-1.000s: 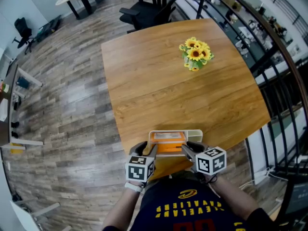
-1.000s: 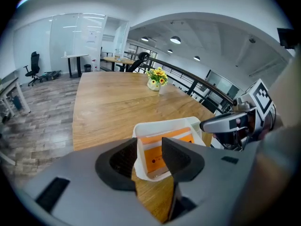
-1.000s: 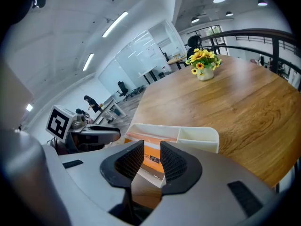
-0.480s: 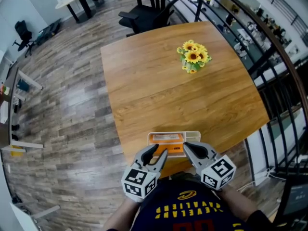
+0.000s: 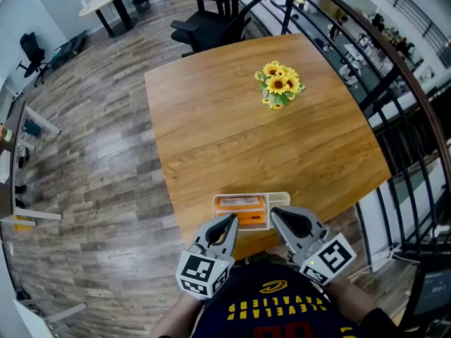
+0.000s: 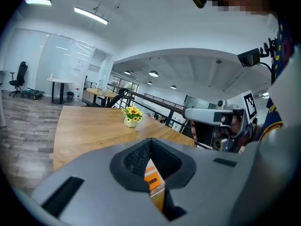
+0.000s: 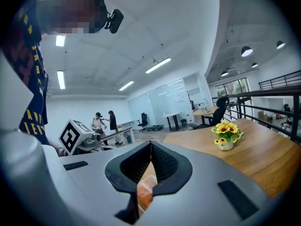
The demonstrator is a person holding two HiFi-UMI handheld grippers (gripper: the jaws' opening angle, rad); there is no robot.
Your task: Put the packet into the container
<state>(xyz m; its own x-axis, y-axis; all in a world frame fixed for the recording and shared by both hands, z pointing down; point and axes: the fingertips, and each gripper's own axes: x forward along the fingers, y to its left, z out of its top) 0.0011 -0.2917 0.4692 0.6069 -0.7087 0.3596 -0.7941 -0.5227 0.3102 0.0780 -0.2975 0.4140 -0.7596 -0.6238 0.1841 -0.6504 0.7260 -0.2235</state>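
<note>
Resting inside container, packet; left claw, right claw closed.

Everything's evenly bright, lit from above by ceiling strip lights and round pendant lamps, so shadows on the wooden table are faint and soft, with just a mild sheen. Heavy fisheye bends the railing in the head view, and both gripper views have black rounded corners. The left gripper and right gripper look soft right at their own lenses, while the room behind is sharper.
</note>
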